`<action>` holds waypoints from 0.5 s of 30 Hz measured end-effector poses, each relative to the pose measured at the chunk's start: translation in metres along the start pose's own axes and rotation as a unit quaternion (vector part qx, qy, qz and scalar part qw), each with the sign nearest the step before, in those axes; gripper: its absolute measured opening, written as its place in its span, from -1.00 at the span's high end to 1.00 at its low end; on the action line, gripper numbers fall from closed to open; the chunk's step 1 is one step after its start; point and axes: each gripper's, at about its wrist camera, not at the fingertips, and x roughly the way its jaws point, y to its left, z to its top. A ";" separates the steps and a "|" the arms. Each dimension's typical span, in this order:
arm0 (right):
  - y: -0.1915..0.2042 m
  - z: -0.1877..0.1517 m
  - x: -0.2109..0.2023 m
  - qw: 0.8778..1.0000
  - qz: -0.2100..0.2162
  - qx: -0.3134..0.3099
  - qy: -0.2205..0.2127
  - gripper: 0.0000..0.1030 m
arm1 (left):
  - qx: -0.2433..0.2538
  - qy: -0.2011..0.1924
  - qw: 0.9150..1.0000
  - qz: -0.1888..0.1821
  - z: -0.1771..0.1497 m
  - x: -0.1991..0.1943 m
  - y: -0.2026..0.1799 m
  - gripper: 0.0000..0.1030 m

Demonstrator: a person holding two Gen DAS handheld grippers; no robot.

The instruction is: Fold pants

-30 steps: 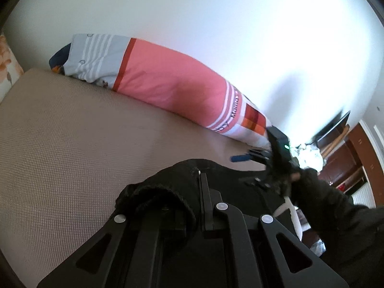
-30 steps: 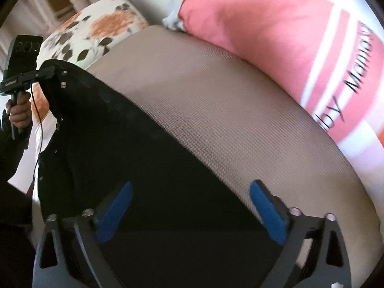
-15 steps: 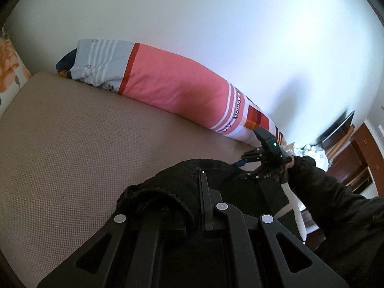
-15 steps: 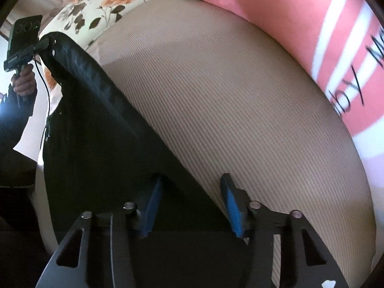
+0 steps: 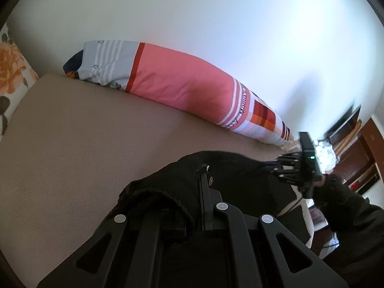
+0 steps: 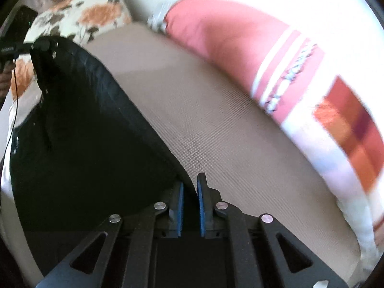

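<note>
The black pants (image 6: pixel 79 129) hang stretched between my two grippers above a beige bed (image 6: pixel 204 110). My left gripper (image 5: pixel 192 189) is shut on one end of the pants (image 5: pixel 168 187), whose cloth bunches over its fingers. My right gripper (image 6: pixel 190 187) is shut on the other end of the pants' top edge, blue pads pressed on the cloth. In the left wrist view the right gripper (image 5: pixel 285 165) shows at the pants' far right end. In the right wrist view the left gripper (image 6: pixel 42 45) shows at the far upper left.
A long pink, striped bolster pillow (image 5: pixel 182 86) lies along the white wall at the back of the bed (image 5: pixel 72 144). A floral pillow (image 6: pixel 79 16) sits at the bed's left end. Dark wooden furniture (image 5: pixel 355 148) stands beyond the bed's right end.
My right gripper has closed from wide open onto the pants' edge. The pants are now held at both ends, and the right wrist view has swung toward the bolster pillow.
</note>
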 end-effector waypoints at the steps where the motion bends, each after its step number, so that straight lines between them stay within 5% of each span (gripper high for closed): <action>1: 0.003 -0.005 -0.013 1.000 -0.009 0.007 -0.007 0.84 | 0.004 0.000 1.000 0.000 -0.003 -0.004 -0.002 0.85; 6: 0.046 -0.036 -0.066 0.999 -0.028 0.016 -0.037 0.84 | 0.017 0.009 1.000 -0.002 -0.032 -0.039 -0.015 0.83; 15: 0.110 -0.113 -0.100 0.997 0.043 0.059 -0.024 0.85 | 0.020 0.065 0.998 -0.002 -0.117 -0.076 -0.021 0.74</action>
